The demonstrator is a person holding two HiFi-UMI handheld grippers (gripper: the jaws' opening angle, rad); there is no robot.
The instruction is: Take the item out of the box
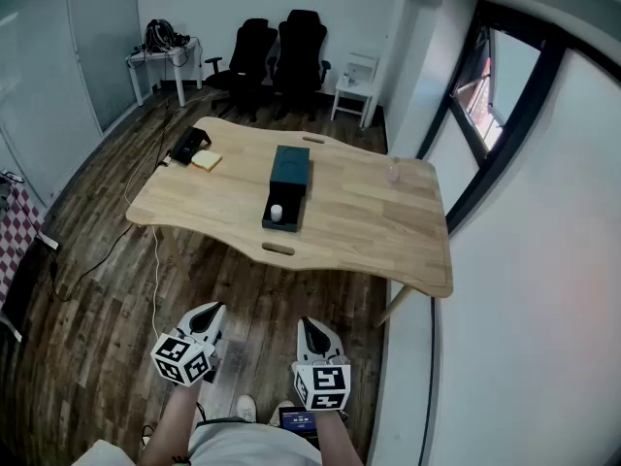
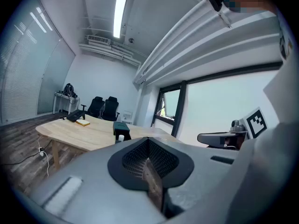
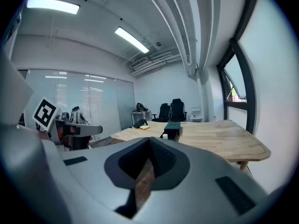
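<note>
The table [image 1: 378,226] of pale wood stands in front of the person, at 12 o'clock from both tongs. Near its middle lies the dark green box [image 1: 289,171], long and narrow, with its length running from 12 to 6 o'clock. The end at 6 o'clock is open, and the white item [image 1: 277,213] sits inside it, low between the walls. It is small and I cannot tell what it is.

The left gripper [image 1: 214,309] is held low at 7 o'clock in the head view, over the wooden floor [image 1: 107,299] and well apart from the table. Its jaws are closed together and nothing is between them. The right gripper [image 1: 310,324] is just beside it, at about 5 o'clock, also closed and empty. In both gripper views only a thin wedge of floor shows where the jaws meet.

At 10 o'clock from the box a black device [image 1: 188,145] lies on the table, and a yellow pad [image 1: 206,160] touches it. At 2 o'clock from the box stands a small clear container [image 1: 393,171]. Behind the table, at 12 o'clock, stand two black office chairs [image 1: 277,56].
</note>
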